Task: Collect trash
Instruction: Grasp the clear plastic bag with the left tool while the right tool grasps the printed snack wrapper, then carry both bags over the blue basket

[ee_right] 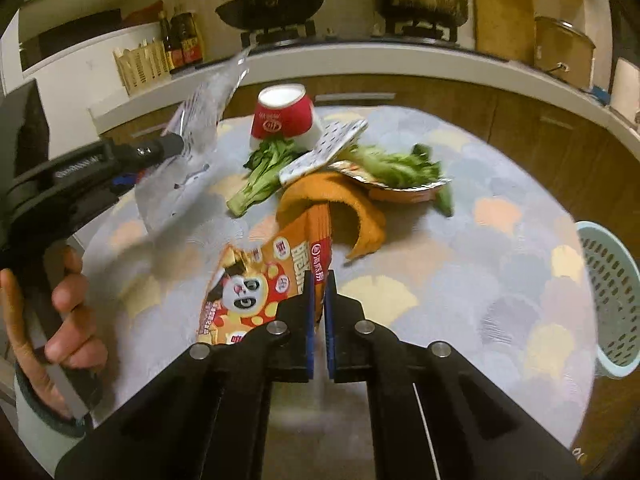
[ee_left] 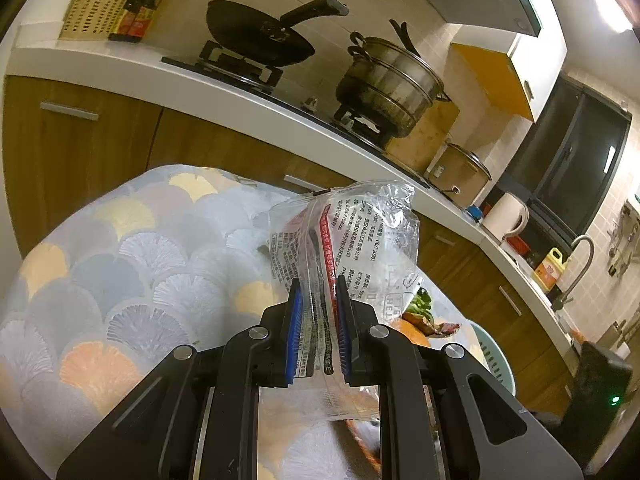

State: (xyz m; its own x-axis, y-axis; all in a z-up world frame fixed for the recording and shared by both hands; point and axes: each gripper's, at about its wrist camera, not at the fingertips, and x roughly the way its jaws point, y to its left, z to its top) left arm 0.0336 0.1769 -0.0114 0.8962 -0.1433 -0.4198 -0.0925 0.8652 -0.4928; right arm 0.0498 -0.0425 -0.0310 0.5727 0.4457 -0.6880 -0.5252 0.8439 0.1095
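Note:
My left gripper is shut on a clear plastic bag with printed text and holds it above the table; the bag also shows in the right wrist view, held by the left gripper. My right gripper is shut on an orange snack wrapper with a panda, lifted off the tablecloth. On the table lie a tipped red paper cup, leafy greens, an orange peel, a patterned carton and a foil tray of greens.
A pale blue perforated basket stands at the table's right edge; it also shows in the left wrist view. Behind the table runs a counter with a wok, a steamer pot and a kettle.

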